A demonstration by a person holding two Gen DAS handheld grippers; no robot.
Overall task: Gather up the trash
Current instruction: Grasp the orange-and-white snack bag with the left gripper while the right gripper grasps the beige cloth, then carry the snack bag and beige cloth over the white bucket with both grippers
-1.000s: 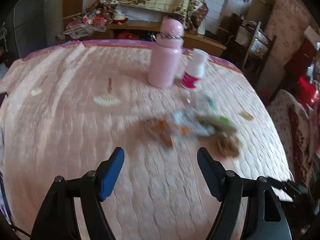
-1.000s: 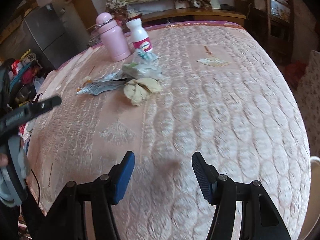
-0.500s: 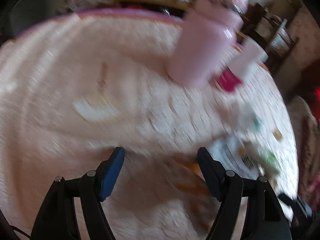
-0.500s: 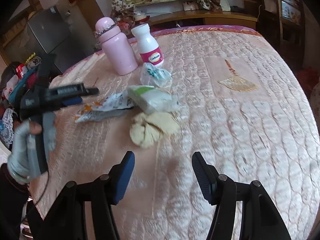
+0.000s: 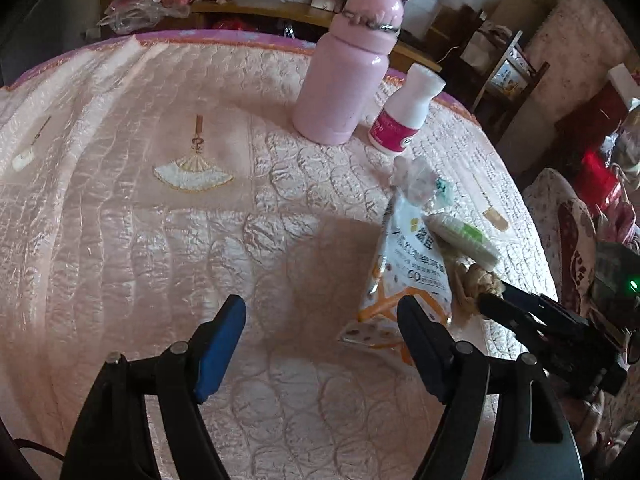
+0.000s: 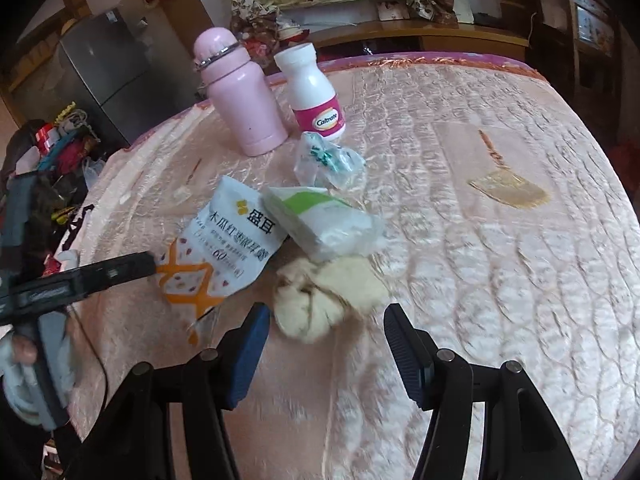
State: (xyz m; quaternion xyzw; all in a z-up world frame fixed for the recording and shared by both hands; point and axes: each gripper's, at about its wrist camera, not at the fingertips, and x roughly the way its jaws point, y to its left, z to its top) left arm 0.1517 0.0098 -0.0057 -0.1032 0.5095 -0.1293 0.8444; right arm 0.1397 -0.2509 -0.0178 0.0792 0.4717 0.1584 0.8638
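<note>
1. Trash is gathered in one small pile on the quilted pink cloth: a printed snack pouch, a green-and-white tissue pack, a crumpled beige wad and a clear wrapper. The pile sits at centre frame in the right wrist view and at right of centre in the left wrist view.
2. Everything in the pile is judged light, soft and crushable. The pouch looks slick, so a pinch on its flat lower edge is suggested; the wad can be squeezed anywhere.
3. The right gripper is held about half open and empty, with the wad just above its pads.
4. The left gripper is empty and its jaws are opening, with only cloth between them; the pouch lies against the right-hand finger.
5. The pink flask and the white pill bottle stand upright above the pile.
6. Compared with a second ago, both views are closer to the pile, and the left gripper now appears at the left edge of the right wrist view.
</note>
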